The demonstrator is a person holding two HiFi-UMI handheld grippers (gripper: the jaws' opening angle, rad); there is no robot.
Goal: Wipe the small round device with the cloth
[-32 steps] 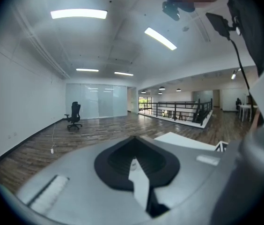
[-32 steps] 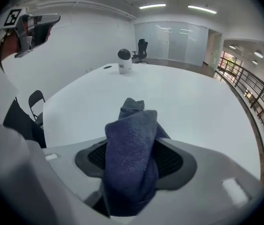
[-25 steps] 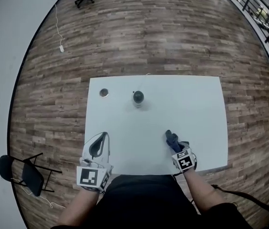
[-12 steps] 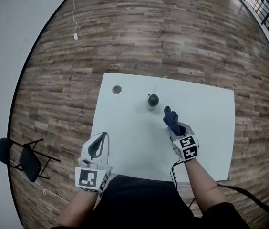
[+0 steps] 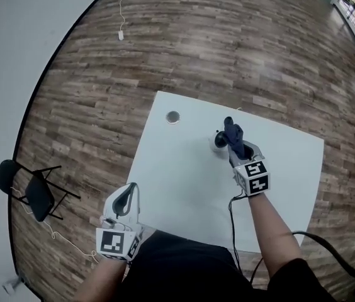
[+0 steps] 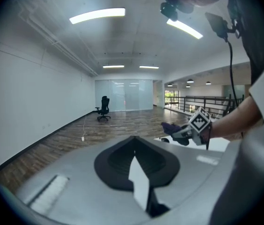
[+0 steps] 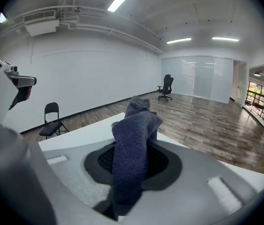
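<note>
A small round dark device [image 5: 217, 141] stands on the white table [image 5: 184, 181] toward its far side, partly hidden by my right gripper. The right gripper [image 5: 234, 145] is shut on a dark blue cloth [image 5: 233, 131] that sticks up past its tips and hangs right at the device. Its jaws have just been closing a little on the cloth. In the right gripper view the cloth [image 7: 134, 144] fills the space between the jaws. My left gripper [image 5: 129, 197] hovers at the table's near left corner. It is shut and holds nothing, its jaws [image 6: 134, 142] meeting at the tips.
A small silver disc [image 5: 173, 116] lies on the table left of the device. A black cable [image 5: 233, 225] runs from the right gripper over the table's near edge. A folding chair [image 5: 33, 194] stands on the wooden floor to the left.
The right gripper has carried the cloth up from the table's near edge and across to the device. The left gripper has drifted toward the near left corner.
</note>
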